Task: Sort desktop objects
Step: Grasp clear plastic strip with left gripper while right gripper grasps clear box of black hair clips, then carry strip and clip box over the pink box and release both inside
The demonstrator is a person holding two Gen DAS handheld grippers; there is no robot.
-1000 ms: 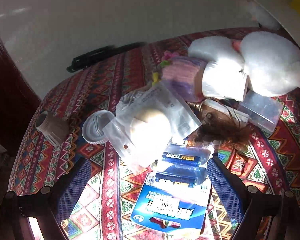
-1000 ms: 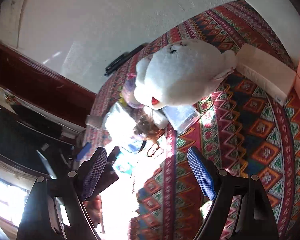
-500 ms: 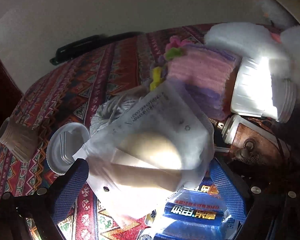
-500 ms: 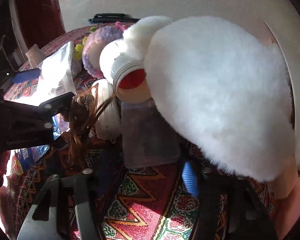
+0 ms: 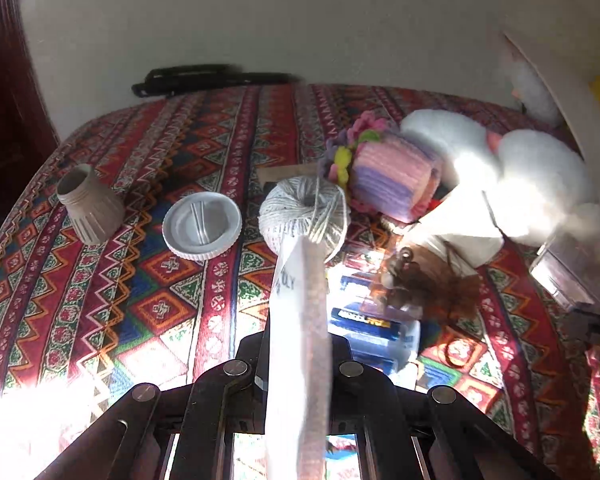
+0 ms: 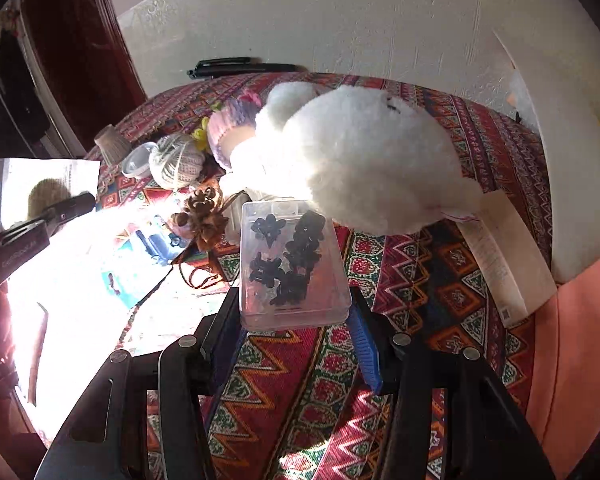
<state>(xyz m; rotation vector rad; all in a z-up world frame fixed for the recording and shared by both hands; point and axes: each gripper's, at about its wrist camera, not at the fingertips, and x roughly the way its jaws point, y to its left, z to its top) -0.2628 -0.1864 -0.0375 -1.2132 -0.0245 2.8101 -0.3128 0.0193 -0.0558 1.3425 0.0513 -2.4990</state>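
Left gripper (image 5: 298,354) is clamping the clear sponge pouch (image 5: 298,320) edge-on, jaws nearly together on its thin edge; the pouch's long axis is running straight away from the camera, far end pointing at the twine ball (image 5: 305,212) and overlapping it in view. In the right wrist view the same pouch (image 6: 46,186) is showing its flat face at far left, a tan rounded sponge inside, small print on it too blurred to read. Partial lettering "OLY" is showing on the pouch edge in the left view, rest unreadable. Right gripper (image 6: 294,322) is gripping the clear plastic box (image 6: 292,268) by its near end, blue pads pressing both sides, jaws about box-width apart; the box's long axis is pointing away from the camera toward the white plush toy (image 6: 364,160), far end just under the plush. Black flower-shaped clips are sitting inside the box. Blue battery pack (image 5: 370,328) is lying on the patterned tablecloth (image 5: 148,280) just right of the left gripper, yellow-white label text too blurred to read. White jar lid (image 5: 201,225) and ribbed beige cup (image 5: 89,205) are sitting left of the twine, apart from each other. Pink-purple knit hat (image 5: 388,176) is lying beside the twine, touching the plush. A white carton (image 6: 504,256) with unreadable small print is lying right of the plush.
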